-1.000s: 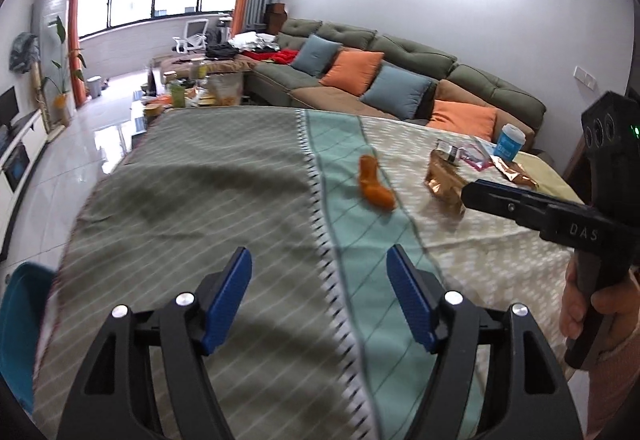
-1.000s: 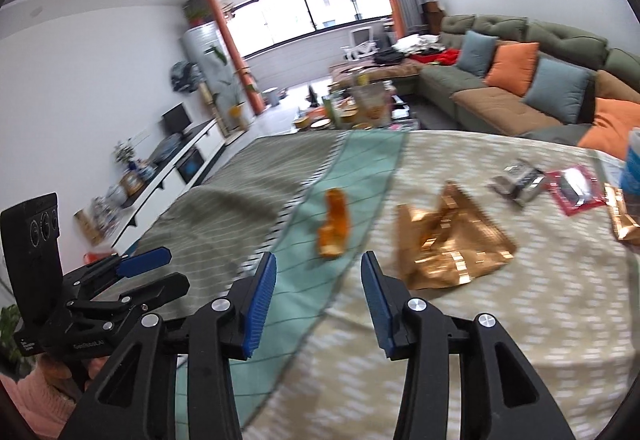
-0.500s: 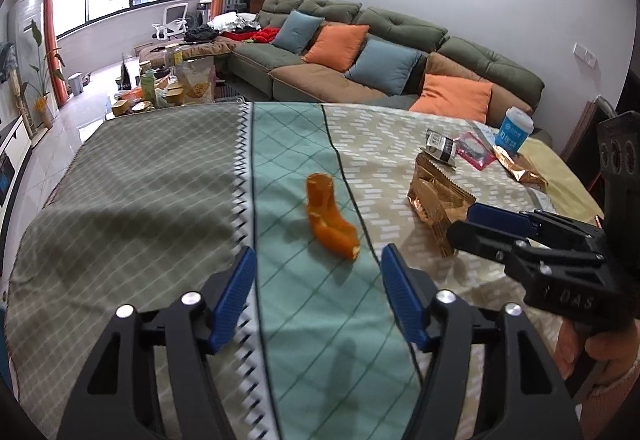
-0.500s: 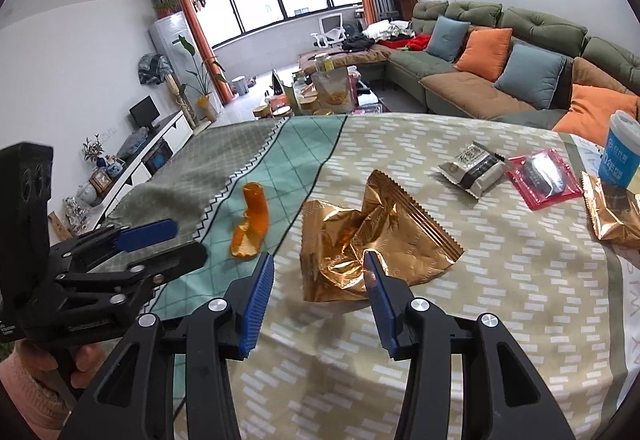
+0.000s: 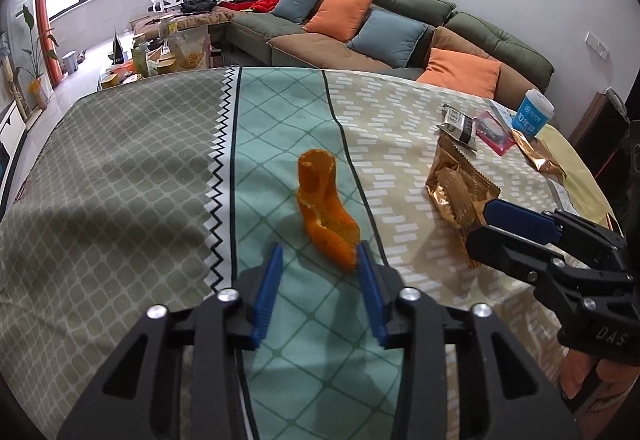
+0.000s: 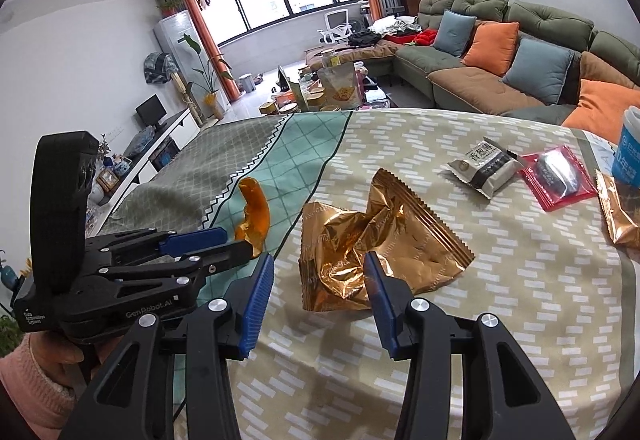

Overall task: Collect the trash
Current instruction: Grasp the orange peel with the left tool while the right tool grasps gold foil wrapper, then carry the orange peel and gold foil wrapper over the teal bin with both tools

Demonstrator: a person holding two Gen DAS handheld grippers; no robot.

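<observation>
An orange peel (image 5: 326,210) lies on the teal stripe of the tablecloth; it also shows in the right wrist view (image 6: 254,218). My left gripper (image 5: 318,256) is open, its fingertips just short of the peel's near end. A crumpled gold foil wrapper (image 6: 368,244) lies on the beige part of the cloth; it also shows in the left wrist view (image 5: 460,192). My right gripper (image 6: 318,266) is open, its fingertips at the wrapper's near edge. Neither holds anything.
Further right on the cloth lie a grey snack packet (image 6: 482,164), a red packet (image 6: 558,176), another gold wrapper (image 6: 618,212) and a blue-and-white cup (image 6: 630,152). A sofa with cushions (image 5: 360,28) stands beyond the table (image 5: 120,168).
Both grippers have moved forward and down toward the table. The left has closed in on the orange peel, the right on the gold wrapper. The left jaws have narrowed somewhat.
</observation>
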